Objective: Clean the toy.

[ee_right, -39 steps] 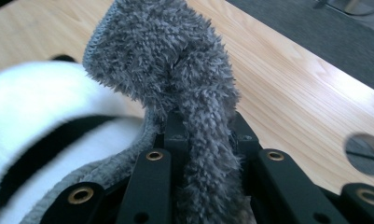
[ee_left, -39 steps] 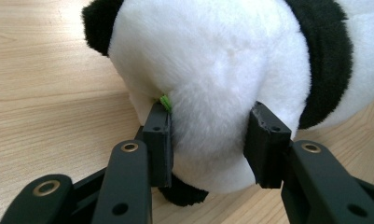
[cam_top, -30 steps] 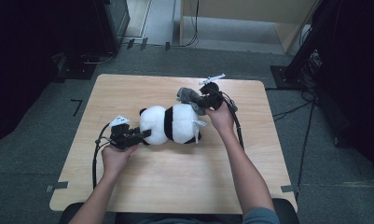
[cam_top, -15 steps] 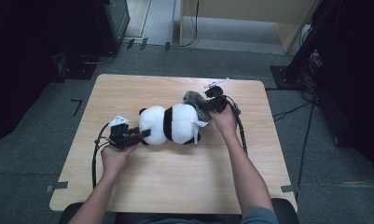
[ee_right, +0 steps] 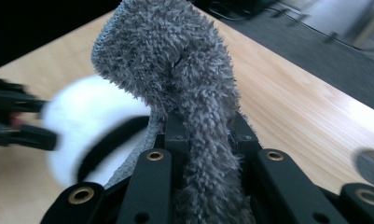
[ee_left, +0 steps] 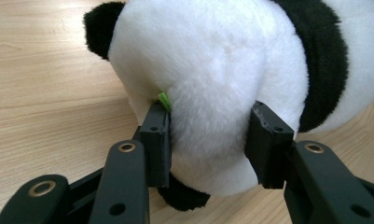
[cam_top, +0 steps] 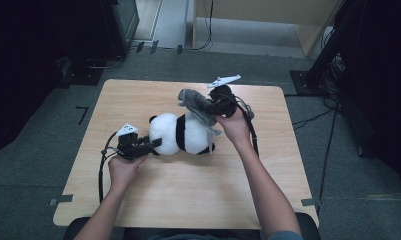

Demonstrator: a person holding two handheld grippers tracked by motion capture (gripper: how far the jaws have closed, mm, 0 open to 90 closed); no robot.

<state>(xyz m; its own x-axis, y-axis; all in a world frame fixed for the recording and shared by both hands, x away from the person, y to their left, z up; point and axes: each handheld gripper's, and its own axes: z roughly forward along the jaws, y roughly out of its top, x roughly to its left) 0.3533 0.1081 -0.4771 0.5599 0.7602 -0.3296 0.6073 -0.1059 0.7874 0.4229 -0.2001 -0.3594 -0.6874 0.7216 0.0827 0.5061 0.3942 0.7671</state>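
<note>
Left fingers clamp the plush black-and-white panda; right fingers pinch the fuzzy grey cloth, partly peeled off it

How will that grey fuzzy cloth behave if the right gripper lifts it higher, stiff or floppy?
Probably floppy: the grey fuzzy cloth folds and droops over the right gripper, whose jaws pinch it. Likely light, since a narrow pinch carries it. Its shaggy pile may drag on the panda plush, where its lower end lies.
</note>
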